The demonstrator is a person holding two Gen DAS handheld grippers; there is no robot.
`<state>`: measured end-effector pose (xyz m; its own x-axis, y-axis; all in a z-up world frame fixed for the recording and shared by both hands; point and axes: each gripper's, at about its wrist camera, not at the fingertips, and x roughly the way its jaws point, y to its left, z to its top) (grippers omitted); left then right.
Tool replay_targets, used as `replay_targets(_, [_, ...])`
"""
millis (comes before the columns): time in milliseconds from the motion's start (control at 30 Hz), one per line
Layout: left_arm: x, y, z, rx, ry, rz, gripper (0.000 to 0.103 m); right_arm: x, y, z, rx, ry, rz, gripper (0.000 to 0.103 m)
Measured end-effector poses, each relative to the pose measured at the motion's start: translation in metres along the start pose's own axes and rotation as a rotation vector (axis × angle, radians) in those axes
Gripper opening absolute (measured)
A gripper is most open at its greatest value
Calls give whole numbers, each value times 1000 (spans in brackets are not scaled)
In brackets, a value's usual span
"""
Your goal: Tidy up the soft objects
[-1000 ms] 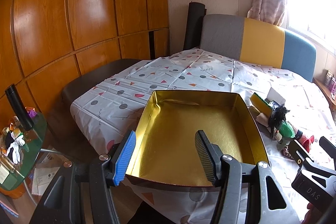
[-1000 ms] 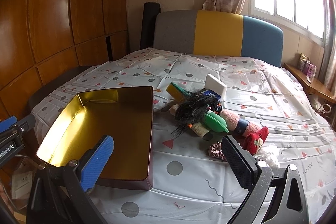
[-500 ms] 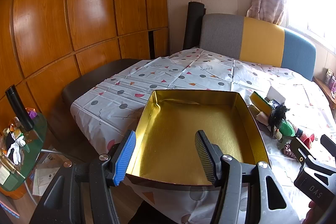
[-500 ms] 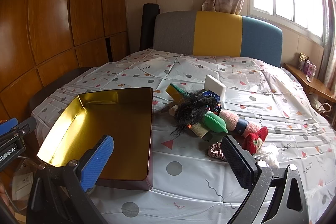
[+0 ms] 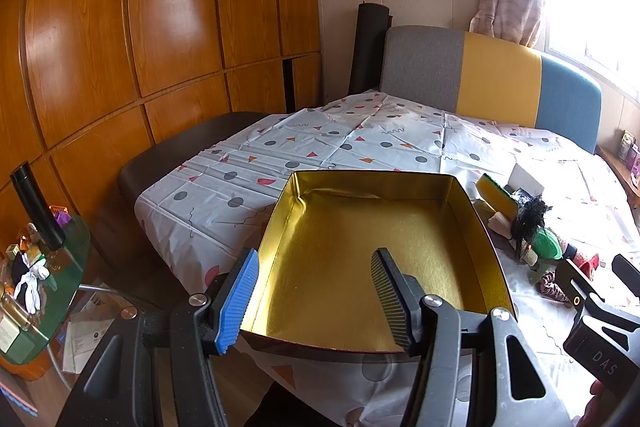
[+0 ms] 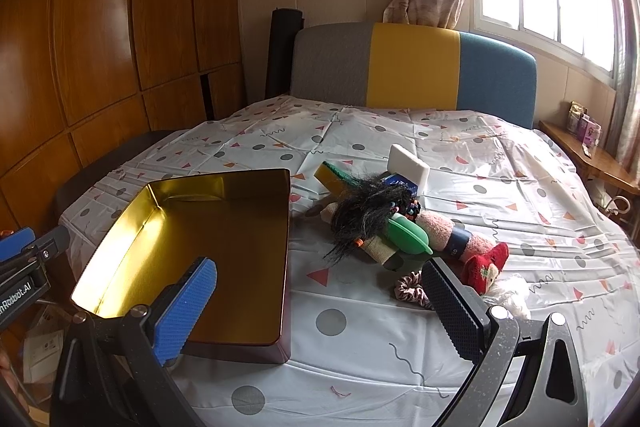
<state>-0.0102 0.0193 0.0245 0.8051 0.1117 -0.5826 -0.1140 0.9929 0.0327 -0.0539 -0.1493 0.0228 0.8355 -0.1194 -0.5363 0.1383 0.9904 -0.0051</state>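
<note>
An empty gold-lined tin box (image 5: 372,251) (image 6: 200,243) sits on the patterned bed sheet. To its right lies a heap of soft things: black wig (image 6: 368,215), green silicone piece (image 6: 408,235), pink sock roll (image 6: 452,239), red plush (image 6: 484,267), pink scrunchie (image 6: 410,289), yellow-green sponge (image 6: 330,175) and white sponge (image 6: 408,165). My left gripper (image 5: 316,297) hovers open over the box's near edge, with nothing between its fingers. My right gripper (image 6: 320,311) stands wide open before the sheet, between box and heap, and holds nothing.
Wooden wardrobe panels (image 5: 120,47) line the left. A glass side table (image 5: 36,267) with clutter stands at the lower left. The grey, yellow and blue headboard (image 6: 412,67) closes the far side; a wooden shelf (image 6: 588,155) is at the right.
</note>
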Motion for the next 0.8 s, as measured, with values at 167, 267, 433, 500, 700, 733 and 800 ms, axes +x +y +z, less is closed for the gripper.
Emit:
replay_targets(167, [0, 0, 0, 1, 1, 1, 59, -1, 0, 1, 0, -3, -3, 103])
replay_targets(267, [0, 0, 0, 1, 1, -2, 59, -1, -1, 1, 2, -4, -3, 103])
replay_targets(433, [-1, 0, -1, 9, 5, -5, 59, -1, -3, -1, 3, -2, -9, 103])
replay_targets(500, [-1, -1, -1, 13, 8, -7, 59, -1, -5, -2, 6, -2, -9, 103])
replay_targets(700, [4, -12, -1, 54, 31, -67, 65, 2, -21, 1, 34, 6, -8, 103])
replay_targets(733, [5, -15, -1, 64, 39, -96, 70, 4, -26, 2, 41, 11, -10, 103])
replay_targets(800, [9, -21, 0, 86, 61, -175, 71, 8, -39, 3, 63, 28, -9, 103])
